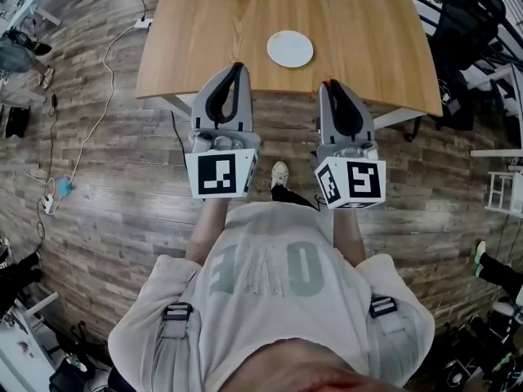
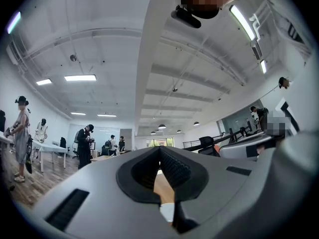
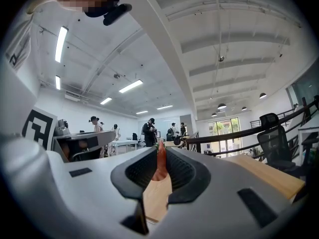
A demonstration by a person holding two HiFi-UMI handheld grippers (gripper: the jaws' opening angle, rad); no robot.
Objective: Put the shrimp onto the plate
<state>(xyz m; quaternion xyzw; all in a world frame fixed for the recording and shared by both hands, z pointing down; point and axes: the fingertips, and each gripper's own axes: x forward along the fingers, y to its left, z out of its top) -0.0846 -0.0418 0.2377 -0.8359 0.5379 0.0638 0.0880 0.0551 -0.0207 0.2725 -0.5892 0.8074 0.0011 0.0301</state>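
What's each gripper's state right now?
Left gripper: closed, nothing between its jaws.
Right gripper: closed on the shrimp.

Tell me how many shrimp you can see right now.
1. The shrimp is clamped in the jaws of the right gripper, over the near edge of the table. The plate on it is bare. More may sit at the far edge, cut off by the frame.

Wood-plank floor (image 1: 106,178), wooden table (image 1: 368,31), white ceiling (image 2: 107,46), strip lights (image 2: 79,77), black office chair (image 3: 272,133).
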